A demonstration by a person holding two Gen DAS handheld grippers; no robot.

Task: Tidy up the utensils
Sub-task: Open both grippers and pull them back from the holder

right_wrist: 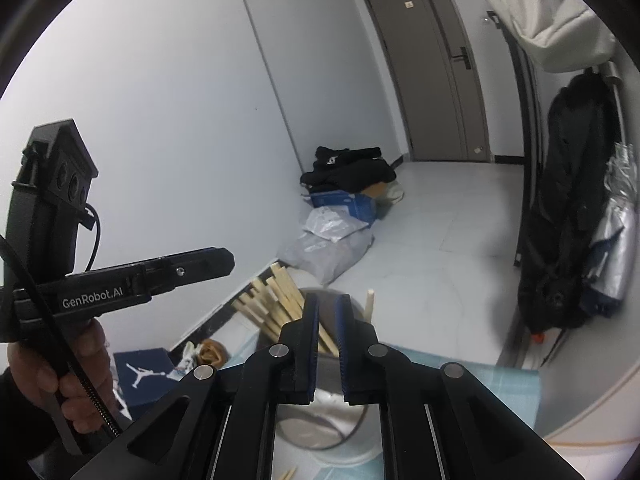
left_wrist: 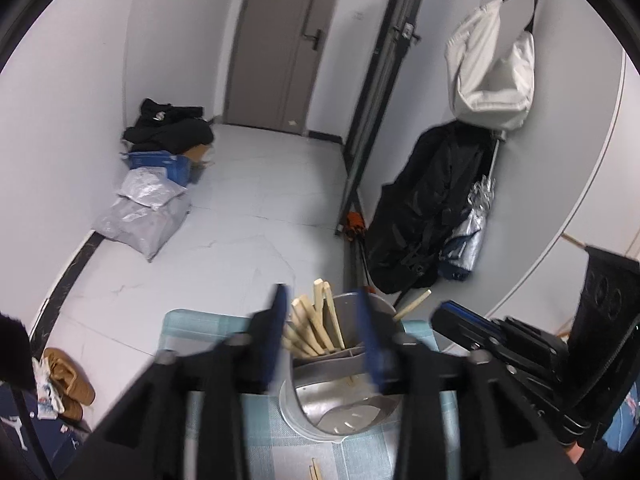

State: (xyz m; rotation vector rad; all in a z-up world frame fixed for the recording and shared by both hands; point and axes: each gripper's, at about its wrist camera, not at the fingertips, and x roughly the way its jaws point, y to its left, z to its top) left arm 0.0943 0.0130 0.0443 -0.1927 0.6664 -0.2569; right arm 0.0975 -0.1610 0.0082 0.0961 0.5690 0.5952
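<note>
A round metal utensil holder (left_wrist: 320,420) stands on a table with a teal checked cloth (left_wrist: 192,328). A bundle of pale wooden chopsticks (left_wrist: 310,330) leans in its far compartment, and a single chopstick (left_wrist: 412,304) sticks out to the right. My left gripper (left_wrist: 324,320) is open, its blue-padded fingers on either side of the bundle without pressing it. My right gripper (right_wrist: 328,308) hovers over the same holder (right_wrist: 332,432) with its jaws almost together and nothing between them. The chopsticks (right_wrist: 272,304) fan out just left of it. A hand (right_wrist: 60,380) holds the left gripper (right_wrist: 224,260).
A loose chopstick pair (left_wrist: 316,470) lies on the cloth near the front edge. On the floor beyond are grey bags (left_wrist: 140,216), black clothing (left_wrist: 168,128) and a black backpack (left_wrist: 424,216). A white bag (left_wrist: 492,68) hangs on the right wall.
</note>
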